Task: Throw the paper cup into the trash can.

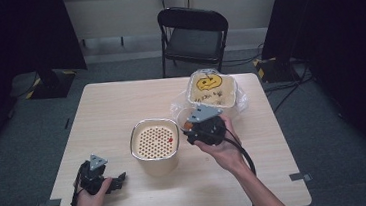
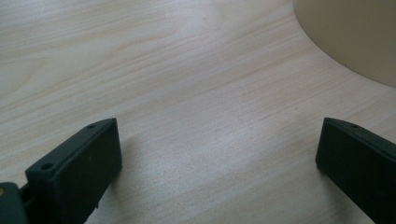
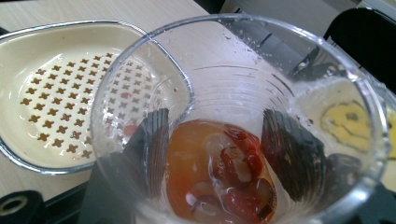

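A clear plastic cup (image 3: 219, 65) holds orange liquid and red beans (image 3: 229, 182). My right gripper (image 3: 219, 140) is shut on it, and its two black jaws show through the cup's walls. In the high view the right gripper (image 1: 191, 127) holds the cup at the right rim of a cream container with a perforated strainer insert (image 1: 155, 144). One small red bit (image 1: 170, 139) lies on the strainer. My left gripper (image 1: 119, 182) rests on the table at the front left, open and holding nothing. Its jaws stand wide apart in the left gripper view (image 2: 219, 154).
A cream lidded box with a yellow face drawn on it (image 1: 211, 88) sits on clear plastic at the table's back right. The strainer (image 3: 51, 107) lies left of the cup. The container's wall (image 2: 355, 32) is just ahead of the left gripper. A folding chair (image 1: 193, 37) stands beyond the wooden table (image 1: 111, 104).
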